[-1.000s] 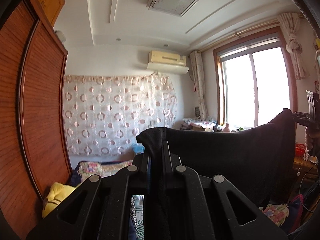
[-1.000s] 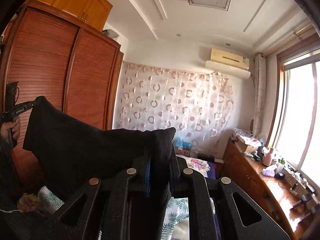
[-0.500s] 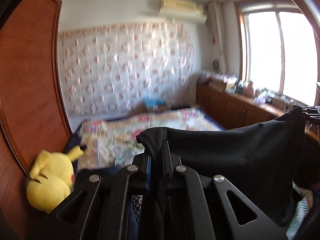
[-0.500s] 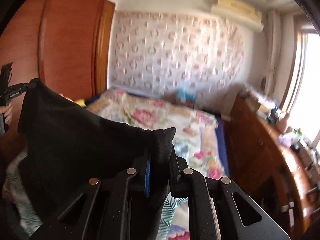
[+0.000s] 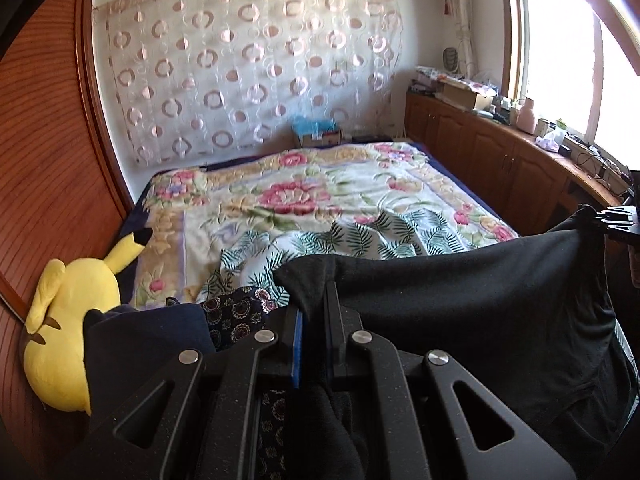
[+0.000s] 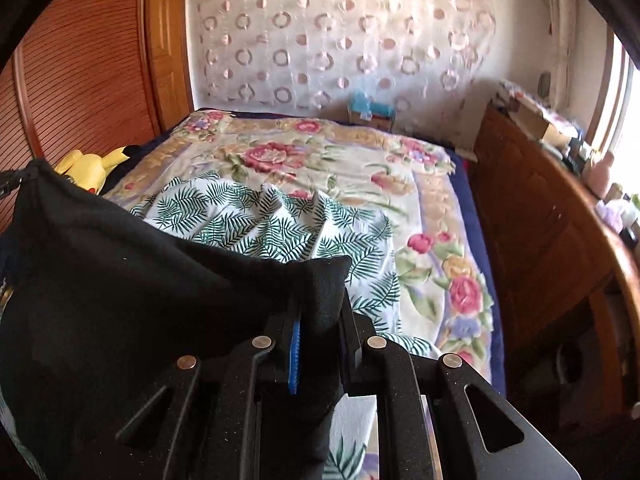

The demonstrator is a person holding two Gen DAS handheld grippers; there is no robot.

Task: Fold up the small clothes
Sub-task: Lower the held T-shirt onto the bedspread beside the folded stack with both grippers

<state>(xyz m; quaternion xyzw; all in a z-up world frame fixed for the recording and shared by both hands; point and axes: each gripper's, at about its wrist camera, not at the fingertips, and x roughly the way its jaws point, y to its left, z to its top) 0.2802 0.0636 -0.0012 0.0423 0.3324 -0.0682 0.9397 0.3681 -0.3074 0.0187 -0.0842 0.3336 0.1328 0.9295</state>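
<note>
Soft black cloth [image 5: 460, 304] hangs stretched between left claw [image 5: 314, 300] and right claw [image 6: 320, 312], each pinching a corner, above a flowered quilted bed [image 5: 320, 200].

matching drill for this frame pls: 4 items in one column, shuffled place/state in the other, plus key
Items
1. black garment
2. yellow plush toy
3. fern-print cloth
4. wooden cabinet

Places/states
A. runs along the wall under the window
B. lies rumpled on the floral bedspread
C. stretched between the left gripper and right gripper, a corner pinched in each
D. sits at the bed's edge against the wooden wardrobe

Pairs: 1-C, 2-D, 3-B, 4-A
</note>
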